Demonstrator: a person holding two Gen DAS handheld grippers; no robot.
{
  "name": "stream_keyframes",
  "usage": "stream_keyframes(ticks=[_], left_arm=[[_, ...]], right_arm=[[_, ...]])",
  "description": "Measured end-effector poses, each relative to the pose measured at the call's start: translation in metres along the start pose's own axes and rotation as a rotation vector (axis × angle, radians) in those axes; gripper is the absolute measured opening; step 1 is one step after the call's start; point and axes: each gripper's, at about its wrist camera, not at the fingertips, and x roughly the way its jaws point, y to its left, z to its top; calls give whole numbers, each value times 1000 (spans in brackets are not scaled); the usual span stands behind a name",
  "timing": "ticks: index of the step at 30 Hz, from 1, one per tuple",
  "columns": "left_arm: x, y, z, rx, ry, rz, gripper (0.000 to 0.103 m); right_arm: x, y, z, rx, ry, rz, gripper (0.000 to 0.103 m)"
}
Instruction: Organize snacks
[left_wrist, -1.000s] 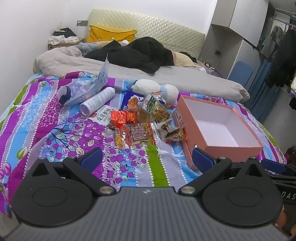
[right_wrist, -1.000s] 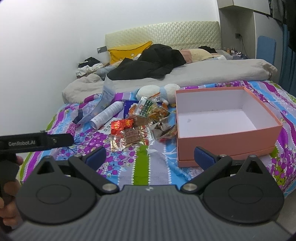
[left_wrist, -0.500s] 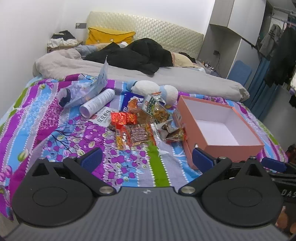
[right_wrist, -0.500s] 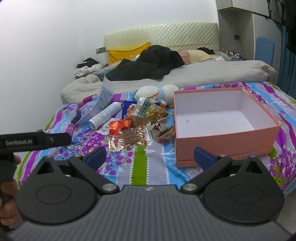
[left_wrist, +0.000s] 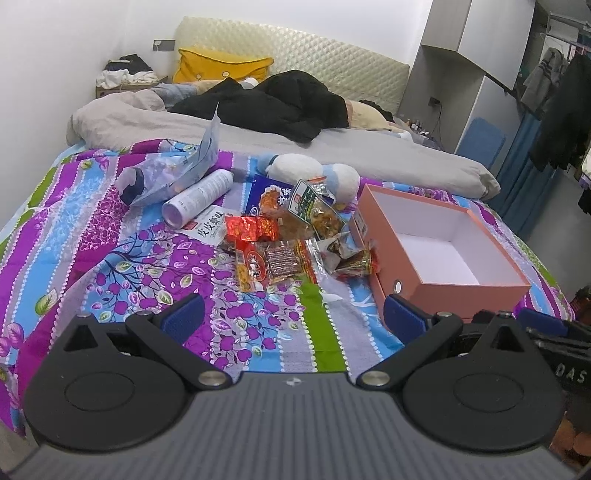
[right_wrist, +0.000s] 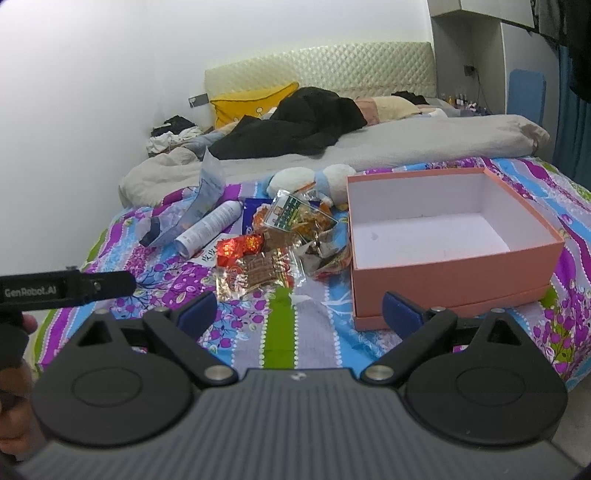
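Observation:
Several snack packets lie in a heap on the patterned bedspread: red foil packets (left_wrist: 251, 227), a clear packet of brown strips (left_wrist: 275, 264) and a green-labelled bag (left_wrist: 314, 210). Right of the heap stands an open pink box (left_wrist: 454, 284) with a bare white inside. My left gripper (left_wrist: 293, 318) hangs open in front of the heap, well short of it, holding nothing. In the right wrist view the same strip packet (right_wrist: 258, 273) and pink box (right_wrist: 454, 275) show. My right gripper (right_wrist: 299, 312) is wide and its jaws are closing with nothing between them.
A white spray can (left_wrist: 199, 197), a crumpled clear plastic bag (left_wrist: 173, 173) and a white plush toy (left_wrist: 310, 170) lie behind the snacks. Grey bedding and black clothes cover the far bed. A person's hand (right_wrist: 14, 406) shows at the left edge. Wardrobes stand on the right.
The right gripper's fingertips stand slightly closer together than before. The snacks, the box and the left gripper have stayed where they were.

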Motion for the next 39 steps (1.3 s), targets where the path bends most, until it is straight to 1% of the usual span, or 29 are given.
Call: stream_keyframes(ticks=[2, 6, 12, 15, 17, 21, 24, 27, 30, 34, 36, 39], left_arm=[[1, 0, 0, 1, 4, 1, 103], [4, 1, 1, 1, 8, 3, 103], [16, 6, 1, -10, 25, 8, 103], [20, 12, 1, -36, 24, 20, 103], [25, 18, 0, -52, 27, 25, 103], [36, 28, 1, -79, 47, 36, 103], [49, 39, 0, -119, 57, 11, 103], [63, 42, -1, -114, 67, -18, 103], [78, 46, -2, -107, 66, -37, 103], [100, 59, -1, -137, 50, -61, 103], [113, 66, 0, -149, 46, -59, 103], [131, 78, 1, -167, 37, -72, 102]], right_arm=[[2, -2, 1, -1, 0, 1, 86], [8, -6, 2, 5, 11, -10, 86], [17, -1, -4, -17, 33, 6, 86], [25, 1, -7, -24, 38, 8, 87], [29, 5, -8, -55, 25, 16, 87], [46, 11, -3, -68, 26, 12, 87], [59, 14, 3, -86, 26, 14, 87], [68, 18, 5, -109, 4, -2, 87], [81, 20, 7, -104, 14, 27, 87], [102, 26, 9, -117, 34, 30, 86], [113, 30, 9, -134, 33, 21, 80], [134, 32, 10, -136, 42, 18, 79]])
